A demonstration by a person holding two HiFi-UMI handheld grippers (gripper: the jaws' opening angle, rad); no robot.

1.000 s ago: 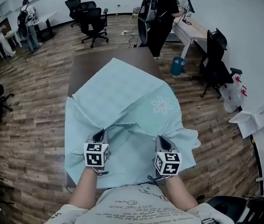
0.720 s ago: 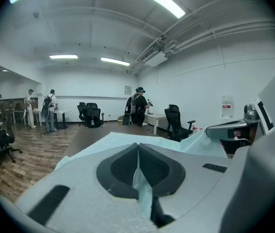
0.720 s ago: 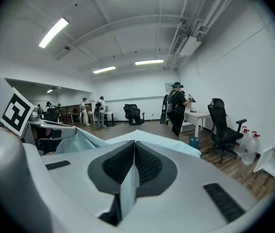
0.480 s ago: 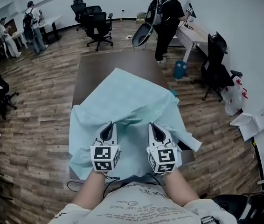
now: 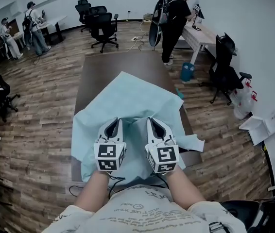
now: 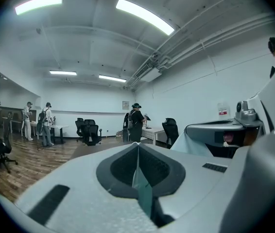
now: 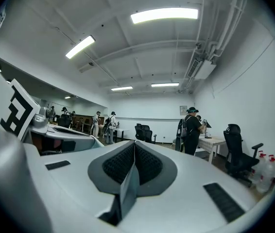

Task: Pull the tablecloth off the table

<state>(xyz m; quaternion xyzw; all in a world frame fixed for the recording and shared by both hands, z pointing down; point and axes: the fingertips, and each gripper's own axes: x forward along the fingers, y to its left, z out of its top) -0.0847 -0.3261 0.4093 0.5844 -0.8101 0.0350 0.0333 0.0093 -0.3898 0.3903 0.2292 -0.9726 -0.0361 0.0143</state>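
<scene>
pale teal tablecloth [image 5: 132,98] lies crumpled over the near half of a dark brown desk [image 5: 113,64]. the desk's far half is bare. the cloth is bunched into folds toward the desk's near end, w/ a point reaching up the desk's middle & a corner drooping off the desk's right edge. it also spills over the desk's near-left edge.

left gripper [image 5: 113,122] & right gripper [image 5: 152,121] sit side by side over the desk's near end, close together, both on the bunched cloth. the left gripper's fingers [image 6: 120,166] are pressed fully together w/ a thin teal strip of the cloth pinched between the pads. the right gripper's fingers [image 7: 149,165] are likewise closed tight, w/ a fold of the same cloth nipped between them.

containers: a small blue bin [image 5: 186,72] stands on the wood floor [image 5: 45,106] just off the desk's far right corner; its contents can't be made out. a person [image 5: 170,18] w/ a backpack stands beyond that same corner, & black office chairs [image 5: 100,23] stand beyond the desk's far end.
</scene>
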